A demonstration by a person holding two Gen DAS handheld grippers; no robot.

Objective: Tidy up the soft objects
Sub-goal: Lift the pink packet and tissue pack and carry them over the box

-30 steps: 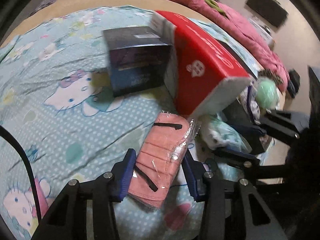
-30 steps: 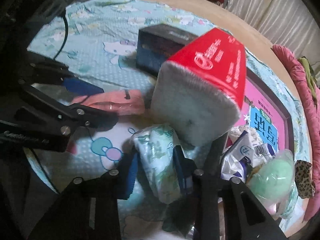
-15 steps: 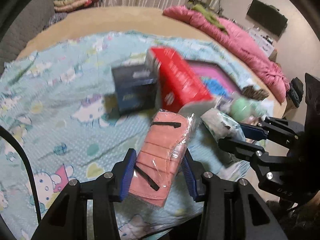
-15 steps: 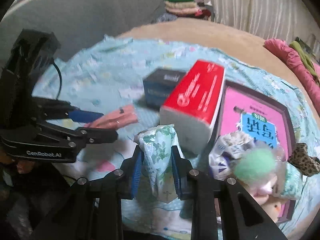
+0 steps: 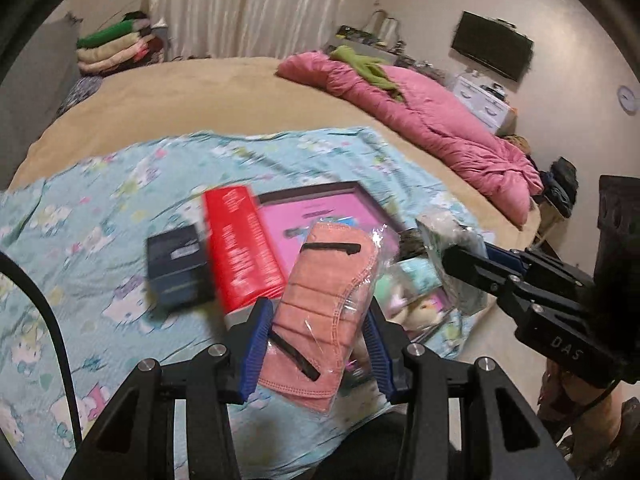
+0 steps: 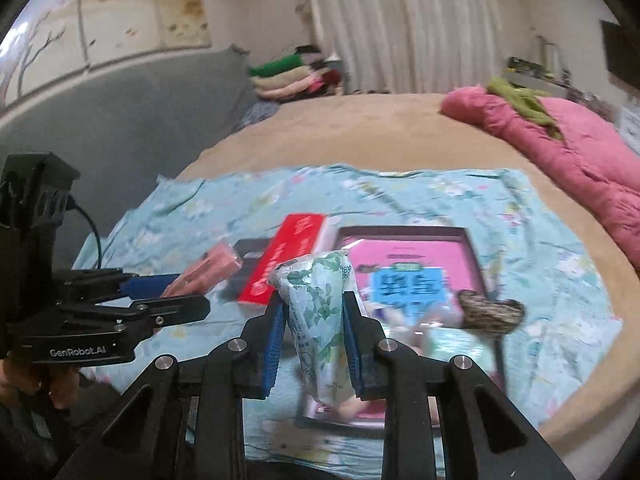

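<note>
Your left gripper holds a pack of pink masks in clear wrap, its blue pads pressed on both sides, up off the bed. Your right gripper clamps a floral tissue pack; its jaws have just been closing and now pinch the pack narrow at the waist. The pack's lower end is blurred behind the pads.

Below both, the printed blue sheet lies over the tan bed. On it sit a dark box, a red box touching its right side, and a pink-lined tray to the right. The tray's near half is hidden by the held packs, and the soft things in it are too smeared to name, apart from a leopard-print piece at its right edge.

Farther right, a pink quilt runs along the bed with a green cloth on it. Folded towels are stacked far left.
</note>
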